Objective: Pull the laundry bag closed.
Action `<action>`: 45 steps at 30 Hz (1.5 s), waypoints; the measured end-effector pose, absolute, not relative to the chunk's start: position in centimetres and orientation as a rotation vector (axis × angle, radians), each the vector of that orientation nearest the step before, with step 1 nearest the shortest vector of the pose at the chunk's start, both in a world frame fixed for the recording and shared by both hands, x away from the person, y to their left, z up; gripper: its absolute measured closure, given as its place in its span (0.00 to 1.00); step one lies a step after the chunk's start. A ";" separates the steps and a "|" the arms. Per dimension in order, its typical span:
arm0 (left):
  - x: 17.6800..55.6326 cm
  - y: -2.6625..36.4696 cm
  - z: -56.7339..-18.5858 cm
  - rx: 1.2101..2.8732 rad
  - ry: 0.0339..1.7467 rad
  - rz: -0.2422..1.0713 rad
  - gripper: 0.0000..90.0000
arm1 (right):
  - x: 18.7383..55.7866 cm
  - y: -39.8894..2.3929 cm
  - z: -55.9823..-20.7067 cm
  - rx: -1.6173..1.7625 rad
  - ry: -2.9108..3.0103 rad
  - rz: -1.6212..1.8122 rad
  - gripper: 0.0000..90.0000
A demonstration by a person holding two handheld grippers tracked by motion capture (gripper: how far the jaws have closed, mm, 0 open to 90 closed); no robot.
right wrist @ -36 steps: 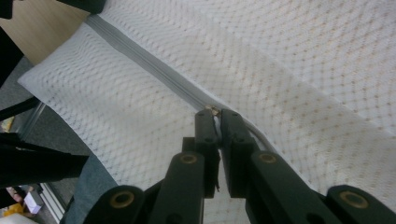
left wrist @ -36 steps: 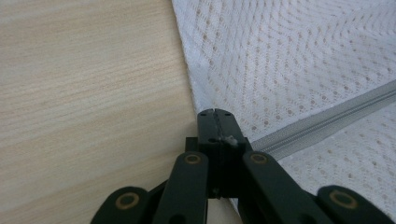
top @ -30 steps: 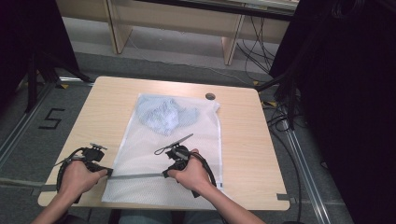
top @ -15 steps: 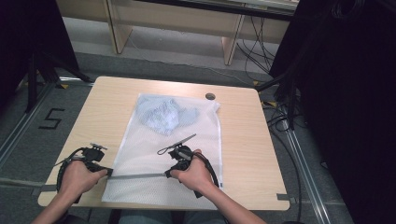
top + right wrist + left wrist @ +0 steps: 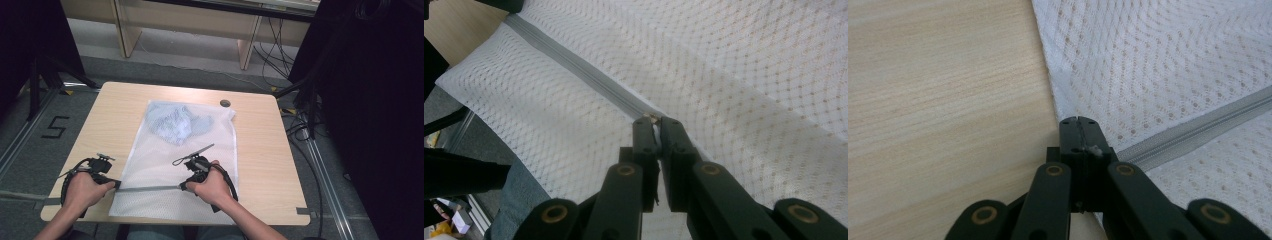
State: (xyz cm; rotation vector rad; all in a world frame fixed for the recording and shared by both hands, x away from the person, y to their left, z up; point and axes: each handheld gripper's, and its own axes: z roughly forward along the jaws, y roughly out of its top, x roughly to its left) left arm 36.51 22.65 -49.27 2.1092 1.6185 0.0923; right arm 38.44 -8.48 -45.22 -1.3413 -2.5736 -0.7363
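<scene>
— Fingers of the right gripper (image 5: pixel 655 120) are pinched together on the small zipper pull (image 5: pixel 654 118), midway along the grey zipper (image 5: pixel 150 188) of the white mesh bag (image 5: pixel 170 165).

— And the left gripper (image 5: pixel 1079 120)?

— Its fingers are closed too, clamped on the bag's edge where the zipper ends, at the left border of the mesh. From the high view the zipper's long axis runs straight from one hand to the other, parallel to the near edge of the tabletop (image 5: pixel 260 150).

— So the pull would travel along that line?

— Likely, with the left hand anchoring the end. Nothing blocks the track; the bundled blue cloth (image 5: pixel 175 122) lies inside the bag's far end, well apart.
</scene>
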 end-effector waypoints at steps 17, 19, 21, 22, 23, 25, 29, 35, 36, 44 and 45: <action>36.5 22.7 -49.2 2.125 1.611 0.085 1.00 | 38.2 -9.4 -45.2 -1.348 -2.564 -0.750 0.97; 36.5 22.7 -49.2 2.122 1.612 0.086 1.00 | 38.2 -9.5 -45.2 -1.357 -2.567 -0.736 0.97; 36.5 22.7 -49.2 2.124 1.611 0.083 1.00 | 38.1 -9.6 -45.1 -1.374 -2.552 -0.730 0.97; 36.5 22.7 -49.2 2.124 1.610 0.084 1.00 | 38.1 -9.6 -45.1 -1.376 -2.548 -0.725 0.97; 36.5 22.7 -49.2 2.122 1.607 0.086 1.00 | 38.1 -9.6 -45.1 -1.376 -2.548 -0.725 0.97; 36.5 22.7 -49.2 2.129 1.607 0.085 1.00 | 38.1 -9.8 -45.1 -1.373 -2.553 -0.727 0.97; 36.5 22.7 -49.2 2.128 1.606 0.084 1.00 | 38.1 -9.9 -45.1 -1.376 -2.552 -0.720 0.97; 36.5 22.7 -49.2 2.132 1.606 0.085 1.00 | 38.1 -10.2 -45.1 -1.380 -2.555 -0.719 0.97; 36.5 22.7 -49.2 2.124 1.609 0.087 1.00 | 38.0 -10.2 -45.1 -1.385 -2.549 -0.717 0.97; 36.5 22.7 -49.2 2.124 1.610 0.088 1.00 | 38.1 -10.8 -45.1 -1.400 -2.551 -0.724 0.97; 36.5 22.7 -49.2 2.124 1.610 0.088 1.00 | 38.1 -10.8 -45.1 -1.400 -2.551 -0.724 0.97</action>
